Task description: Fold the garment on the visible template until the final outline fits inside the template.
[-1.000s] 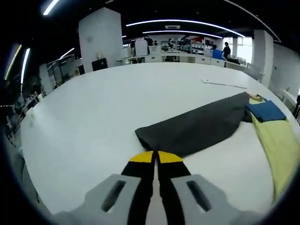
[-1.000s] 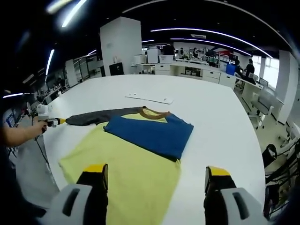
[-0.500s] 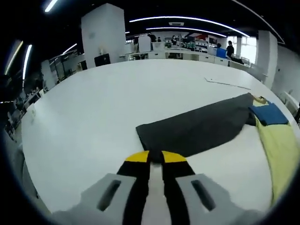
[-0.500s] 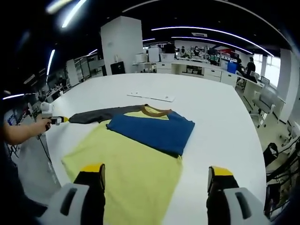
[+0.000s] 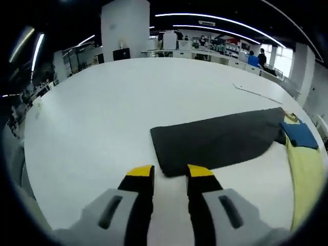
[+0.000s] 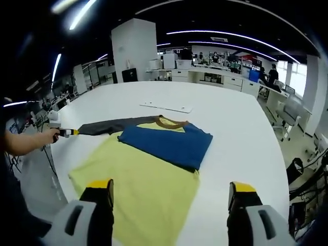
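Observation:
The garment lies flat on the white table point(image 5: 92, 102). Its yellow body point(image 6: 143, 179) points toward my right gripper, with a blue sleeve point(image 6: 164, 143) folded across the chest below a brown collar point(image 6: 169, 122). The grey sleeve point(image 5: 215, 143) stretches out sideways. Its cuff end rests on the table just ahead of my left gripper point(image 5: 170, 172), whose jaws stand slightly apart and hold nothing. In the right gripper view the left gripper point(image 6: 64, 132) shows at the grey sleeve point(image 6: 107, 125) tip, held by a hand. My right gripper point(image 6: 170, 187) is wide open above the yellow hem.
A thin white flat sheet point(image 6: 166, 106) lies on the table beyond the collar, also seen as a sheet point(image 5: 251, 91) in the left gripper view. Office chairs point(image 6: 287, 110) stand off the table's right edge. Desks and people are far behind.
My left gripper's jaws have parted and let go of the grey sleeve's cuff, which now lies flat on the table. The right gripper has stayed open and hardly moved.

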Tool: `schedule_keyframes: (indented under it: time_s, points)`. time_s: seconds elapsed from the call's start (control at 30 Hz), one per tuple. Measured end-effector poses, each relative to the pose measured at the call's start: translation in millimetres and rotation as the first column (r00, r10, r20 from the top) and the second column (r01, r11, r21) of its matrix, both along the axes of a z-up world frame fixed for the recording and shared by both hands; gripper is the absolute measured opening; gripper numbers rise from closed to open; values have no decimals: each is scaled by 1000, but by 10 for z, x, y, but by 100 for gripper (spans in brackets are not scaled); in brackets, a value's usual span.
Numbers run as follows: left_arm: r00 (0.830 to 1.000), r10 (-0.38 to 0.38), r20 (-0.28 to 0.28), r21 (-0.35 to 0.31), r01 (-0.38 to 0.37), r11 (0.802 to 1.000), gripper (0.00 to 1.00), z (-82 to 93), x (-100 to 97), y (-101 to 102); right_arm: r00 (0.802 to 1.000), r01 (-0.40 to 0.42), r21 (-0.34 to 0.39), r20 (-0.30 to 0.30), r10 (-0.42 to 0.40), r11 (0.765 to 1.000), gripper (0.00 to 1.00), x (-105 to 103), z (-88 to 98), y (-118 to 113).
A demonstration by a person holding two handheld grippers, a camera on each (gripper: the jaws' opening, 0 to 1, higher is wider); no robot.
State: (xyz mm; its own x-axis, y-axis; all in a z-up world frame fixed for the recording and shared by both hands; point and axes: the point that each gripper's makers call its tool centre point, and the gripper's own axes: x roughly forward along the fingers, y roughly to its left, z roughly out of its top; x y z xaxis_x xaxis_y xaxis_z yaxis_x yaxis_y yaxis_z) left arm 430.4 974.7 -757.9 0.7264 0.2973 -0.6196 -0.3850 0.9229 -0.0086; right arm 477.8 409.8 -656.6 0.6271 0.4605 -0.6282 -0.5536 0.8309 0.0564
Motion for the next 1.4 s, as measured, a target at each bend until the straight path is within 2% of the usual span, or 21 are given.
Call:
schedule_keyframes:
  time_s: [0.03,0.07,0.13,0.2,0.33,0.43,0.67,0.97,1.23,1.27,1.4]
  points:
    - [1000,4,-5,-3,-4,1000,18,-24,-10,-4,1000,8,-6,-2,-8,1000,94,-19,-7,-37]
    - [999,23,25,-19,-22,1000,17,-13,13,-8,1000,10,-7,-2,-10,1000,94,-23,-8,-43]
    - [999,38,36,-33,-37,999,16,-14,27,3,1000,12,-7,-4,-12,1000,94,-34,-13,-57]
    - [999,39,27,-28,-38,999,15,-16,37,7,1000,10,-8,-9,-10,1000,95,-51,-25,-61]
    - [997,75,7,-74,-74,995,7,-16,66,21,1000,-1,-15,-6,1,1000,98,-73,-39,-64]
    - [997,75,19,-110,-72,991,2,-18,118,33,1000,-4,-15,-9,4,1000,99,-83,-43,-63]
    - [997,75,23,-98,-72,993,1,-19,230,142,1000,-4,-19,-22,3,1000,99,-95,-81,-67]
    - [999,34,40,-64,-31,997,0,6,369,216,999,-13,-22,-30,12,1000,100,-100,-104,-69]
    - [998,31,57,-64,-28,998,0,125,382,174,999,-36,-21,-38,35,999,100,-137,-111,-20]
    - [995,53,89,-123,-42,991,0,157,411,115,999,-37,-22,-33,36,999,100,-135,-109,-18]
    - [995,35,89,-92,-27,995,0,251,425,89,999,-41,-15,-31,41,999,100,-138,-104,-2]
